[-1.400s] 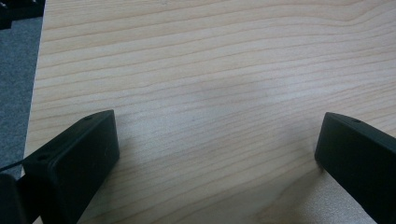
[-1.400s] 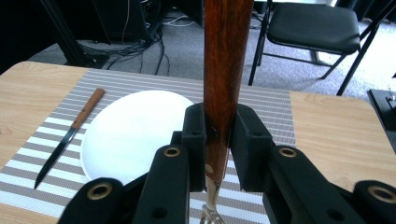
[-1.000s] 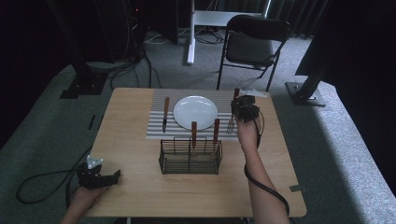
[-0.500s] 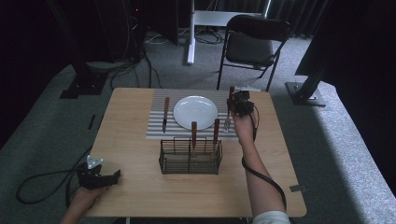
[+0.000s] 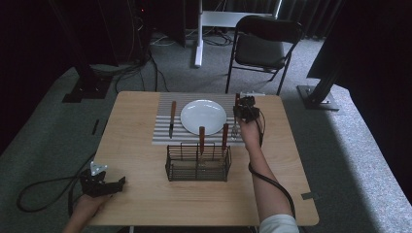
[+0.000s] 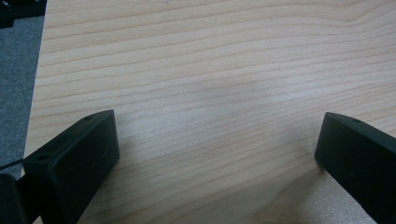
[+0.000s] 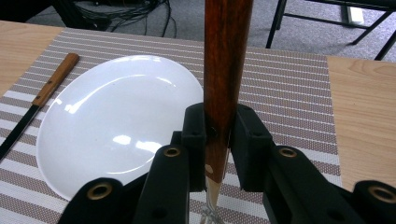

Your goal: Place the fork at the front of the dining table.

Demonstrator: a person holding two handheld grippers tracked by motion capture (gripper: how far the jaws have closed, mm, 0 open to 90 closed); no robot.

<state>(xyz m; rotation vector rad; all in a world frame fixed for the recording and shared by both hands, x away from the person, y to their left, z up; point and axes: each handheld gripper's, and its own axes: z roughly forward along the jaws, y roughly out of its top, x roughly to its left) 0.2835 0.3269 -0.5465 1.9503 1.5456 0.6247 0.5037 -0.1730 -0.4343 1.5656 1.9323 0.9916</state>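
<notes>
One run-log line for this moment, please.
right claw: shut on fork | over placemat beside plate | left claw: open, on table

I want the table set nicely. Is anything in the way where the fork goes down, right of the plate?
Nothing visible. The right gripper holds the fork upright over bare placemat beside the plate.

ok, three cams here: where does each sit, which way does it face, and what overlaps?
High view: above the person's side, looking forward and down on the table; both forearms enter from below, with left gripper and right gripper.
Left gripper view: rides the left gripper, facing bare wood between its open fingers.
Right gripper view: rides the right gripper, facing plate, knife and striped mat; fingers clamp a fork.
Shared: high and right gripper views both show plate, knife, mat.
</notes>
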